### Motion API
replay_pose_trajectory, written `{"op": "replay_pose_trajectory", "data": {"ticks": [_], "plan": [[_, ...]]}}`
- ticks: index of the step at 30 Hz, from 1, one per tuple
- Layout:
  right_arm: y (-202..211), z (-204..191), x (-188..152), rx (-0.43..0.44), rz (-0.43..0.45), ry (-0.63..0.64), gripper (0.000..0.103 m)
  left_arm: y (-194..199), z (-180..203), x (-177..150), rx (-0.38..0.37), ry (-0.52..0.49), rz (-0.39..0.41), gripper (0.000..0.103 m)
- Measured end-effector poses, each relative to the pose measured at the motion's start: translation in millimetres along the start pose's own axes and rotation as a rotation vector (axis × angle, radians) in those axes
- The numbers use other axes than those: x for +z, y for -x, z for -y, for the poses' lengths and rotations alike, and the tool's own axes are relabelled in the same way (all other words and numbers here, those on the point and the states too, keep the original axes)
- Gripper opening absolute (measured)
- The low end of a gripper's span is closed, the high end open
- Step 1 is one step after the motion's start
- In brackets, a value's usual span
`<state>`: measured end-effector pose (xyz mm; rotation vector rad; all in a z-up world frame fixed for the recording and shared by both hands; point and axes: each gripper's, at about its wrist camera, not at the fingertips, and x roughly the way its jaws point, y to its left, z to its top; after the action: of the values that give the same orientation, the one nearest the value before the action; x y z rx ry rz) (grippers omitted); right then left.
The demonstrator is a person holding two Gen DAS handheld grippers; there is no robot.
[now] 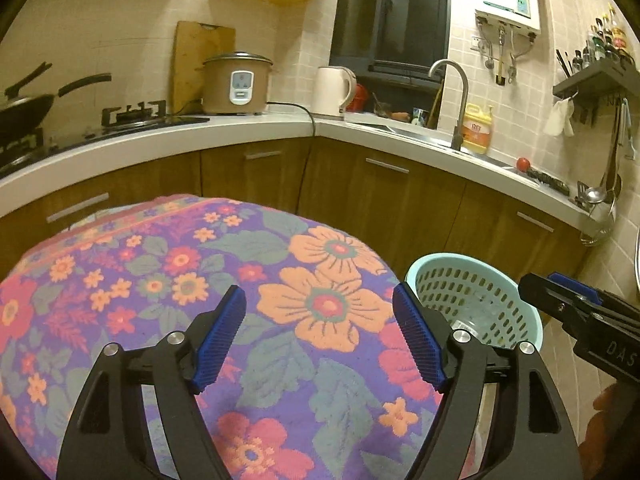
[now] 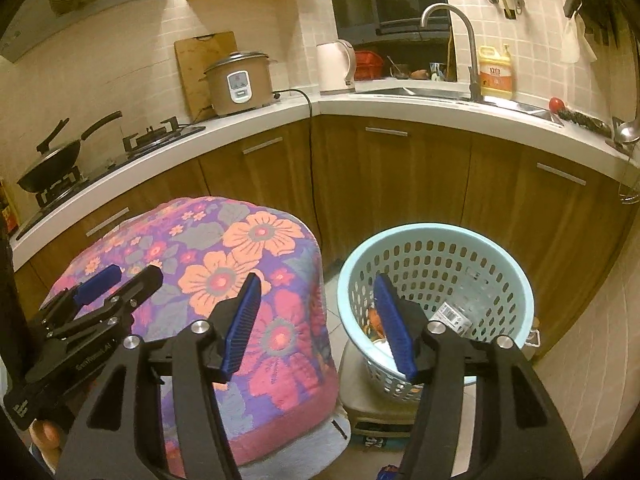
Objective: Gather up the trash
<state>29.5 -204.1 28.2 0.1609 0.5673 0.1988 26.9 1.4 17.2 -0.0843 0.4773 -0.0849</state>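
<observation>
1. Left wrist view: the left gripper [image 1: 319, 334] hangs over the flowered cloth [image 1: 180, 280] that covers a rounded surface, its blue pads spread wide with nothing between them.
2. At the right edge of that view, the right gripper [image 1: 560, 296] reaches in beside the pale blue basket [image 1: 516, 280], which stands just off the cloth's right edge.
3. Right wrist view: the right gripper [image 2: 316, 320] is released too, jaws apart and empty, one finger over the cloth's right edge and the other in front of the basket [image 2: 516, 280].
4. The basket sits on a low, dark box-like stand [image 2: 360, 392] on the tiled floor [image 2: 580, 380], close to the brown cabinets [image 2: 400, 184].
5. Trash lies inside the basket: a clear wrapper with a barcode label [image 2: 452, 314] and something orange [image 2: 376, 320] near its bottom.
6. The left gripper [image 2: 116, 280] shows at the left, over the cloth's left part, with a fingertip of the holding hand [image 2: 44, 436] below it.
</observation>
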Motion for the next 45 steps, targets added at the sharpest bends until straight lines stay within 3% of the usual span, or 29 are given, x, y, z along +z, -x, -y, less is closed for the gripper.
{"op": "replay_pose_trajectory", "data": {"ticks": [11,22,45], "plan": [[9,-9,-4,-0.082,0.107,0.026,0.068,2,-7,-3,0.077,0.006,0.025,0.078],[14,-5,-3,-0.084,0.122,0.019,0.069,5,-8,-2,0.113,0.001,0.037,0.079],[19,-2,-3,-0.092,0.128,0.0,0.073,5,-7,-2,0.106,-0.011,0.031,0.085]]}}
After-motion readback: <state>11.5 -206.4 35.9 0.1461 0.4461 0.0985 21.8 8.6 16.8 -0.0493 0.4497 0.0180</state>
